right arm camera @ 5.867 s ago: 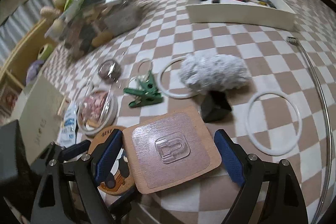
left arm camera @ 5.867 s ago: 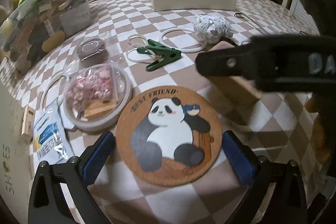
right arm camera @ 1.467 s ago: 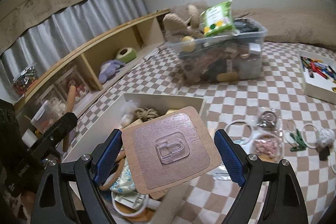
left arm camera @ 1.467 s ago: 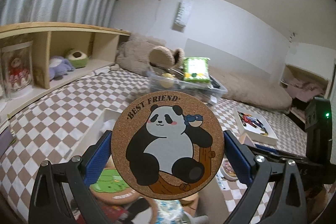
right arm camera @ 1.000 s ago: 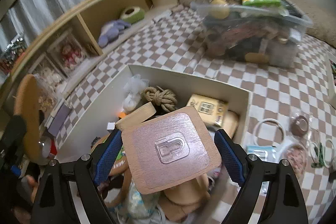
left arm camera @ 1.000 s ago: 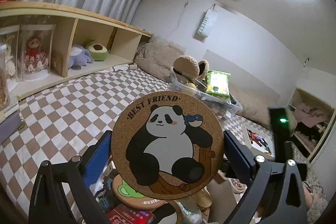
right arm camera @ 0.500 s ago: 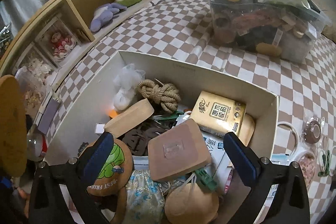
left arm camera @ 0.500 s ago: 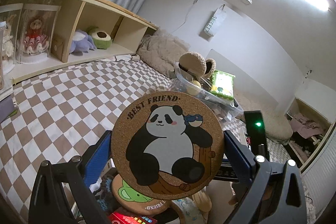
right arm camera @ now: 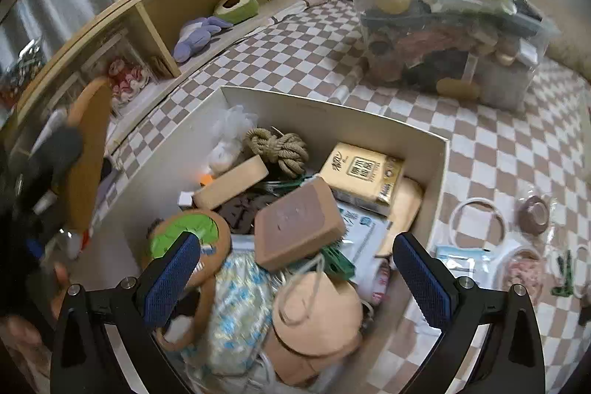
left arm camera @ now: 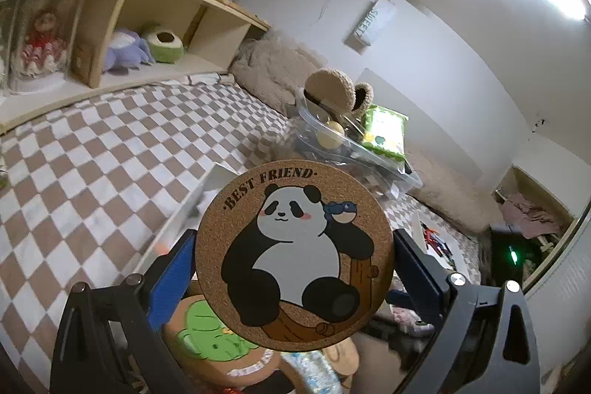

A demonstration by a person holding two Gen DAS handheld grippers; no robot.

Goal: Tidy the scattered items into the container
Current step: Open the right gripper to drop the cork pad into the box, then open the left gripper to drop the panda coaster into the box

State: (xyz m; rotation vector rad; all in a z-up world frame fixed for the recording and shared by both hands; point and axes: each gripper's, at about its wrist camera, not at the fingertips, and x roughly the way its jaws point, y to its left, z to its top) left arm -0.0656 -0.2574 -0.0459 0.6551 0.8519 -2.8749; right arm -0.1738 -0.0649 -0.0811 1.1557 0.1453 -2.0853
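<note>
- Two grippers are working: left gripper (left arm camera: 293, 268) is clamping the stiff, light cork coaster (left arm camera: 293, 255) by its edges.
- Right gripper (right arm camera: 295, 277) is hanging wide open, empty, over the box (right arm camera: 332, 115).

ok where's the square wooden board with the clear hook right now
In the right wrist view the square wooden board lies tilted in the white box, mid-pile, between the frog coaster on its left and the yellow tissue pack behind-right.

The panda coaster (left arm camera: 295, 257) hides most of the box behind it; at nine o'clock in the right view, the left gripper (right arm camera: 55, 165) is blurred.
</note>
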